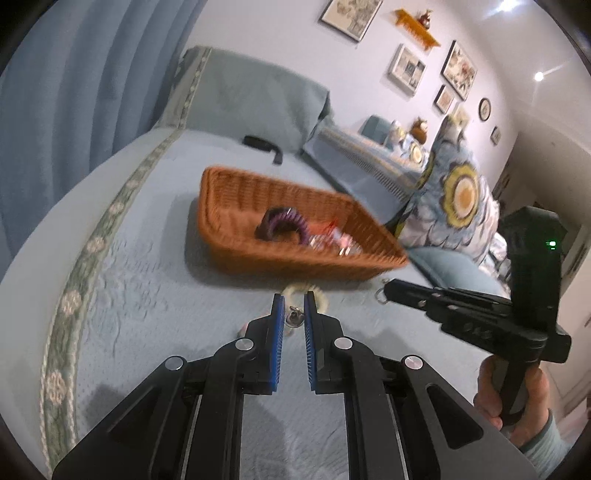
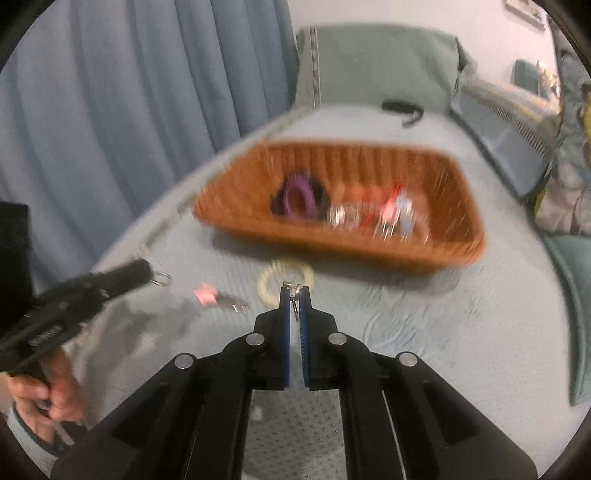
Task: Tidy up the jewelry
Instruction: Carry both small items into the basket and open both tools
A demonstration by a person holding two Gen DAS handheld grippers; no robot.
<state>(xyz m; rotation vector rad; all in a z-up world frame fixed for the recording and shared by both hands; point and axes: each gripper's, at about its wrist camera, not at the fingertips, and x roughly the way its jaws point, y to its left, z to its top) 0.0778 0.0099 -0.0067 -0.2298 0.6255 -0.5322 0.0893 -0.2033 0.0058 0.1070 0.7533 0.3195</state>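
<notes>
Jewelry, two pieces in grip. Small silver ring-topped piece (image 1: pixel 293 318): sits between the blue-padded fingers of the left gripper (image 1: pixel 293 301), jaws drawn narrow and pinching it, above the bed. Thin silver dangling piece (image 2: pixel 294 300): clamped at the fingertips of the right gripper (image 2: pixel 294 290), pads nearly together, the piece hanging down the slit between them.

Loose on the cover, just beyond both pairs of fingertips: cream beaded bracelet (image 2: pixel 286 280); to its left, a pink item with a metal clip (image 2: pixel 207 294), blurred.

Beyond these: orange-brown woven rectangular basket (image 1: pixel 258 192), holding a purple coiled band (image 1: pixel 282 221) and a blurred heap of small silver, red and pink bits (image 2: pixel 384 214).

Writing: a pale label on the left gripper's body, too blurred to read.

Surface: light blue quilted bedspread (image 1: pixel 147 258) with a floral border strip.

Room: grey-green pillow (image 1: pixel 255 96), a black object (image 1: pixel 262 144) in front of it, blue pleated curtain (image 2: pixel 129 92), flower-patterned cushion (image 1: pixel 461 192), framed pictures (image 1: pixel 458 70) and an orange shelf (image 1: pixel 417 27) on a pale wall. A hand (image 1: pixel 517 398) grips the right gripper's handle.
</notes>
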